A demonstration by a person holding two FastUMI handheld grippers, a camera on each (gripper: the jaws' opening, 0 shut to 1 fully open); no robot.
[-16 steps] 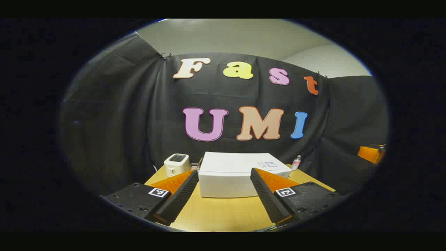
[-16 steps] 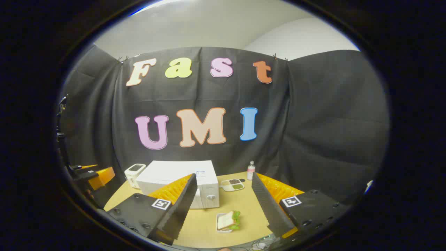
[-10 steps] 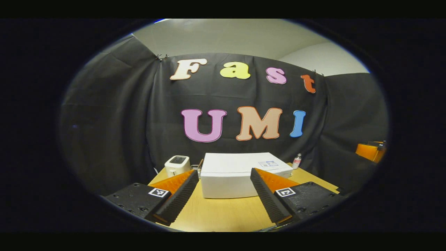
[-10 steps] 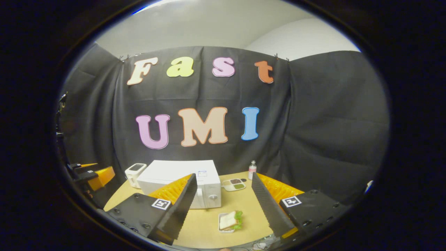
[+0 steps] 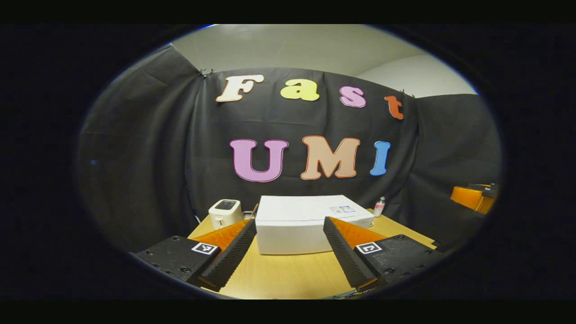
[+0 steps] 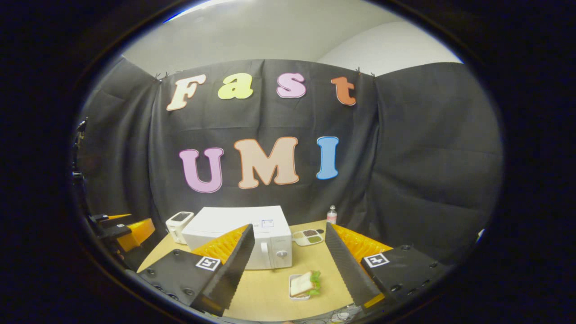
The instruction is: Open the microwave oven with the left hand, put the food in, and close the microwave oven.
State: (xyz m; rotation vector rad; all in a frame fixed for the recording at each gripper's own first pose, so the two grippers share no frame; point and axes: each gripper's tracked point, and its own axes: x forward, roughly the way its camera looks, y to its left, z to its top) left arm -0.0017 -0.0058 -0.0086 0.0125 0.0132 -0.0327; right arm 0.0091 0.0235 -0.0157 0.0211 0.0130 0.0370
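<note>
Low in the right gripper view, the right tool (image 6: 288, 265) hangs spread and empty above the wooden tabletop (image 6: 270, 288), and between its fingers, near the bottom centre, lies the sandwich with green leaves in a small white tray (image 6: 305, 285). In the left gripper view the left tool (image 5: 288, 258) is likewise released, holding nothing. Farther back, at centre, stands the white microwave oven (image 6: 252, 234), door shut, with a white toaster (image 6: 179, 225) left of it, a divided dish (image 6: 308, 236) right, and a small bottle (image 6: 331, 214) by the cloth.
</note>
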